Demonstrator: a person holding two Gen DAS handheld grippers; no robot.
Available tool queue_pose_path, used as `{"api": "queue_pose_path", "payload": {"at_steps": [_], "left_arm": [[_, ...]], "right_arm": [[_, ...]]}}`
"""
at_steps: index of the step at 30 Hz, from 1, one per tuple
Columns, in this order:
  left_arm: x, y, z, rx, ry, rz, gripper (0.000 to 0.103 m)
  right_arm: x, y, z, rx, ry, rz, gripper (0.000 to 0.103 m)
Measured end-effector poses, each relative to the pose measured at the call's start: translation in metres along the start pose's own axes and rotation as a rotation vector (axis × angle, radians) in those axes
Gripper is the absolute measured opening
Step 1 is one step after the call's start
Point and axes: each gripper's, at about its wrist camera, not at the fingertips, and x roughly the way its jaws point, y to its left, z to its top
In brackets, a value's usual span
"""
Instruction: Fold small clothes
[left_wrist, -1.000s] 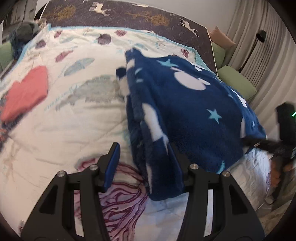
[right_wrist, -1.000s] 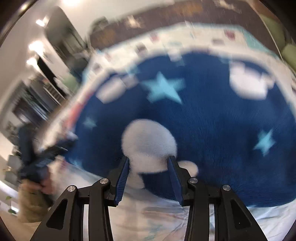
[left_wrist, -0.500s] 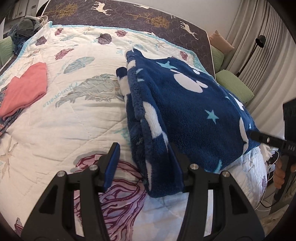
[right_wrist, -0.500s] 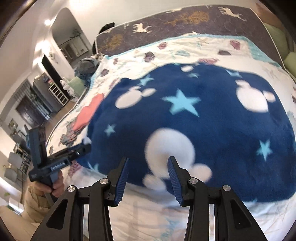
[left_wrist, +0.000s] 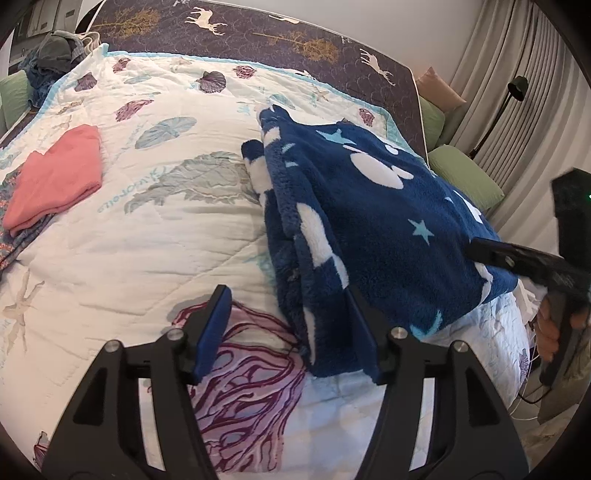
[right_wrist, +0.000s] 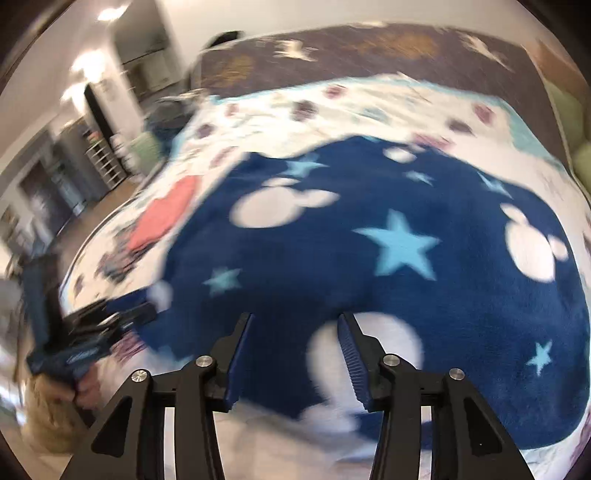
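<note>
The left gripper is spread wide, straddling the folded edge of the blue fleece garment at centre right of the frame; the right gripper, also apart and empty, hovers at its near hem. Between folds, I judge; next needs a fresh pinch on an edge.

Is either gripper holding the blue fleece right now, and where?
Neither. The left gripper and right gripper are open, empty, near the blue fleece's front edge.

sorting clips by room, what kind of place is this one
Most likely a bedroom in a home. A wide bed carries a seashell-print quilt with a folded navy fleece garment on it, curtains hang at the right, and a floor lamp stands by them.
</note>
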Motion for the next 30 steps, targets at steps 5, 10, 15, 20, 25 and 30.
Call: {"api": "queue_pose_path", "payload": {"at_steps": [5, 10, 15, 20, 25, 30], "left_arm": [[-0.004, 0.004, 0.0, -0.004, -0.005, 0.002, 0.066], [-0.017, 0.021, 0.001, -0.049, -0.032, 0.015, 0.07], [-0.042, 0.059, 0.004, -0.172, -0.09, 0.068, 0.07], [-0.058, 0.083, 0.006, -0.233, -0.13, 0.104, 0.07], [-0.055, 0.083, 0.019, -0.227, -0.131, 0.085, 0.07], [-0.036, 0.067, 0.04, -0.18, -0.085, 0.009, 0.075]], "right_arm": [[0.0, 0.061, -0.014, -0.231, -0.022, -0.016, 0.071], [0.024, 0.123, -0.038, -0.557, -0.039, -0.172, 0.076], [0.054, 0.155, -0.047, -0.676, -0.034, -0.234, 0.076], [0.088, 0.168, -0.051, -0.725, -0.019, -0.286, 0.076], [0.1, 0.169, -0.04, -0.666, -0.077, -0.308, 0.027], [0.061, 0.127, -0.004, -0.361, -0.104, -0.061, 0.021]]}}
